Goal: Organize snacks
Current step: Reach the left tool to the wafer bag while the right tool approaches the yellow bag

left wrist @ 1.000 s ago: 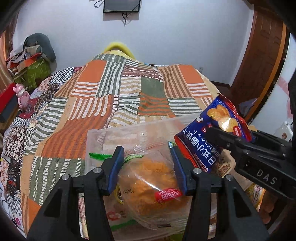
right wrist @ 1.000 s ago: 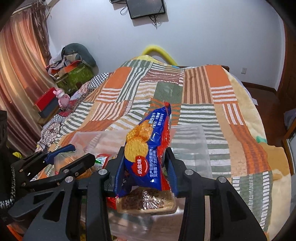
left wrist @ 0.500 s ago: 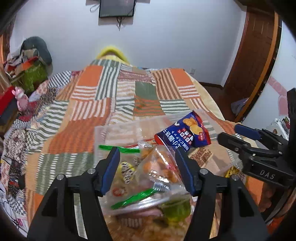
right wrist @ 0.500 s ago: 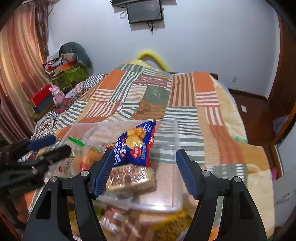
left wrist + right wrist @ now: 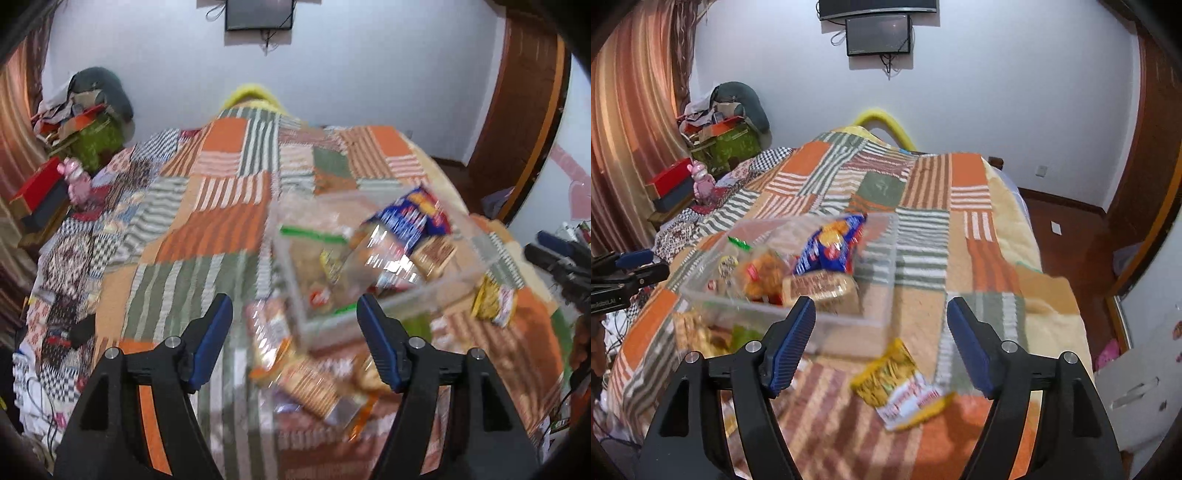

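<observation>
A clear plastic bin [image 5: 882,284] [image 5: 417,302] sits on the patchwork bed. Inside lie a blue biscuit pack [image 5: 831,247] [image 5: 410,218], a clear bag of orange snacks [image 5: 761,269] with a green seal, and a brown cracker pack [image 5: 820,288]. My right gripper [image 5: 881,325] hovers back from the bin, its jaws still opening with nothing between them. My left gripper [image 5: 295,325] is also opening and empty, above loose packs [image 5: 306,384] in front of the bin. A yellow snack pack [image 5: 901,384] [image 5: 495,299] lies on the blanket near the bin.
More loose snack packs [image 5: 698,332] lie left of the bin's front wall. The bed edge drops to a wooden floor [image 5: 1067,236] on the right. Boxes and a pink toy [image 5: 701,184] crowd the left side. A white cabinet [image 5: 1137,391] stands at the lower right.
Both grippers let go of their packs, the blue biscuit pack and the bag of orange snacks, which now lie in the bin. Both pulled back and up, jaws spread wider.
</observation>
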Tool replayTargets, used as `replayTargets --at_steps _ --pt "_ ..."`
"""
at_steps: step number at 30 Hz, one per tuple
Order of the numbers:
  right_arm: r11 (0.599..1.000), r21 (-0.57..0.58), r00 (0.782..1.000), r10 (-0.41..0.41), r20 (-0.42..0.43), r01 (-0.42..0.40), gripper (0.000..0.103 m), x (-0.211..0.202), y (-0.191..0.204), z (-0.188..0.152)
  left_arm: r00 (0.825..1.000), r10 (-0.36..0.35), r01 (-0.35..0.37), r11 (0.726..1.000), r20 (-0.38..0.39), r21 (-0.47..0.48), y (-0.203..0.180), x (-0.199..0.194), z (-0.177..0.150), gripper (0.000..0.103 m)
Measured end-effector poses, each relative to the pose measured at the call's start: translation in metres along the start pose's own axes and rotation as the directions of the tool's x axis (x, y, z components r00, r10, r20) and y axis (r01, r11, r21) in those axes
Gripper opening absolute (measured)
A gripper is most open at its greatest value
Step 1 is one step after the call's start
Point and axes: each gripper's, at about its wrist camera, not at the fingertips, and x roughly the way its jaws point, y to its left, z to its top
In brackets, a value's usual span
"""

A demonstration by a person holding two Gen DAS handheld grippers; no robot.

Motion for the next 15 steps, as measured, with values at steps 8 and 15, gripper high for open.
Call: replayTargets --at_steps 8,15 --pt "1.0 0.005 0.995 -0.026 -0.094 0.027 0.073 0.008 -0.014 -0.035 0.996 -0.029 0.025 0.998 -0.085 -0.05 0.007 0.015 -0.045 0.07" --pt "1.0 0.006 0.985 -0.013 -0.175 0.014 0.074 0.035 -0.016 -0.051 0.993 -0.036 0.032 0.999 -0.116 -0.034 -0.01 0.03 -0.057 0.063"
